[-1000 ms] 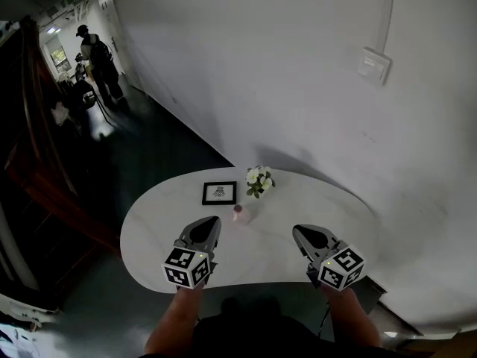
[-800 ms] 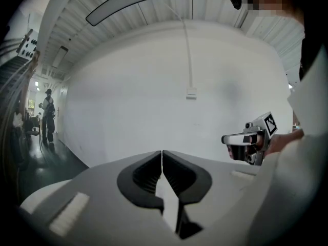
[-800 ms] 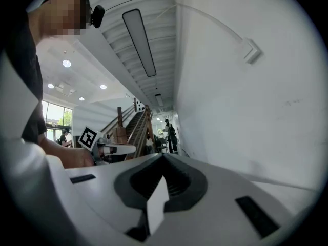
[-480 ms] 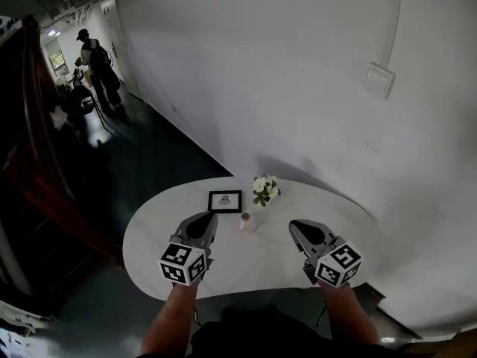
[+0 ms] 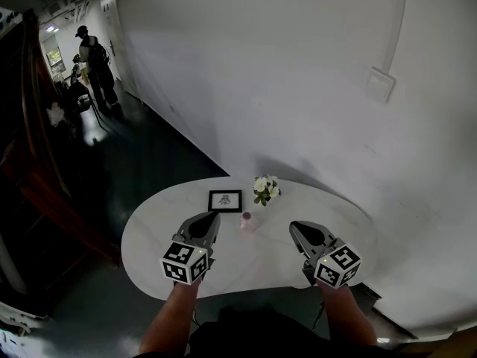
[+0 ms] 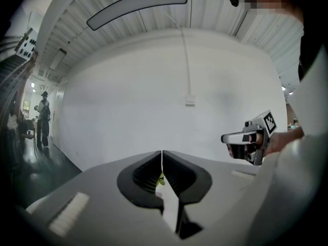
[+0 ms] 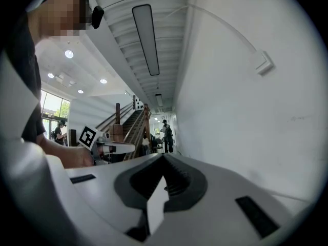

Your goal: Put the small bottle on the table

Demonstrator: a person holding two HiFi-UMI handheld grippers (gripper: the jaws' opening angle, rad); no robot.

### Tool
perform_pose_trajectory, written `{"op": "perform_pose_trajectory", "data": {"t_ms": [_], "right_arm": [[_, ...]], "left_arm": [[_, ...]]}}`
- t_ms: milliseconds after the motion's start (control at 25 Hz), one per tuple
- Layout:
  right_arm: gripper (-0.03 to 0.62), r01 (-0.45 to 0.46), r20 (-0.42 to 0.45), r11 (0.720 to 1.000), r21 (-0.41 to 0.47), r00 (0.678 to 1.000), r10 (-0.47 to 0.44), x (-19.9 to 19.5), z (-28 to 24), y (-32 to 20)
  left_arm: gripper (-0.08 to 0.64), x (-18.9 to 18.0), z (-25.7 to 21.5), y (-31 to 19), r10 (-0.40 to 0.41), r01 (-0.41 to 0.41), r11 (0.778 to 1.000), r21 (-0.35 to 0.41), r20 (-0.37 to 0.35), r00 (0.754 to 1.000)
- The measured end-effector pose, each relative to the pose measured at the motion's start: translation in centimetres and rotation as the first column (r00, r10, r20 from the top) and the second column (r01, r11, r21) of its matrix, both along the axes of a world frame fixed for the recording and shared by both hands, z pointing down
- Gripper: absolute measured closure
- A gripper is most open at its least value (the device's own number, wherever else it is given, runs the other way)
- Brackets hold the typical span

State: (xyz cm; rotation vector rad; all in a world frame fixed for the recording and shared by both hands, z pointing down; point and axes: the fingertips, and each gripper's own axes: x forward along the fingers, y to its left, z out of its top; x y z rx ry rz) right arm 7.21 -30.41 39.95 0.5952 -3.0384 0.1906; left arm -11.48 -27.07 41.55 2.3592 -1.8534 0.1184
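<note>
Standing on the table (image 5: 153, 233), the small bottle (image 5: 246, 221) sits just right of your left gripper (image 5: 209, 221), farther from your right gripper (image 5: 296, 227); both pressed together, empty.

The left gripper (image 5: 212, 218) and right gripper (image 5: 294, 226) are grey, with black ribbed pads (image 6: 146, 173) and black-and-white marker cubes (image 5: 185, 263); the person wears a dark top (image 5: 246, 333).

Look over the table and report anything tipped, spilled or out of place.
Nothing stands out. The small bottle stands upright on the white table, just nearer the person than the picture frame and the flowers, with no spill visible. The left gripper and the right gripper are shut, empty and apart from the bottle.
</note>
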Motion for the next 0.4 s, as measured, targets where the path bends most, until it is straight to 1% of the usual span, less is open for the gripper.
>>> {"op": "perform_pose_trajectory", "data": {"t_ms": [400], "right_arm": [[0.581, 0.006, 0.001, 1.0, -0.018, 1.0, -0.006, -0.79, 0.72, 1.06]], "left_arm": [[0.541, -0.45, 0.92, 1.0, 0.007, -0.007, 1.0, -0.019, -0.008, 1.0]]}}
